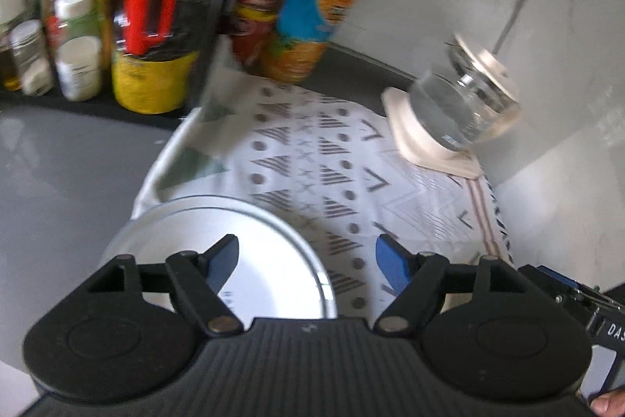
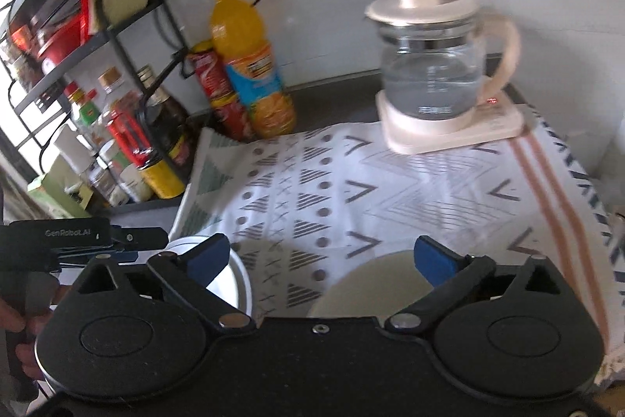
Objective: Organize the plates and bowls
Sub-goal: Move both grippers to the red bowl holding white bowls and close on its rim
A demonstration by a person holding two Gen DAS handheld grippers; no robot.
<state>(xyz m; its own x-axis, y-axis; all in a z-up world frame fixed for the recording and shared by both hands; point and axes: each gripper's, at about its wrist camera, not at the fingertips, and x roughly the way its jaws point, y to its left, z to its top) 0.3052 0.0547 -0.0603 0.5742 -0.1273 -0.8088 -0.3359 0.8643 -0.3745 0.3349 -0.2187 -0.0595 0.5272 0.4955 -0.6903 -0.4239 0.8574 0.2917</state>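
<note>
Between both spread, empty fingers lay patterned cloth (image 2: 390, 182). Left gripper (image 1: 306, 256) hovered over the white plate (image 1: 250, 241) at the cloth's left edge; right gripper (image 2: 320, 256) flanked the cream plate (image 2: 375, 284). Kettle (image 2: 433, 73) stood beyond.

Right gripper (image 2: 320, 256) hangs low over the patterned cloth (image 2: 390, 182) with its blue fingertips (image 2: 433, 260) spread wide — nothing between them. A silver plate (image 2: 234, 280) sits under the left finger, a cream plate (image 2: 371, 284) under the right. Glass kettle (image 2: 433, 73) on its base at the cloth's far right corner; orange juice bottle (image 2: 250, 65) against the wall.
</note>
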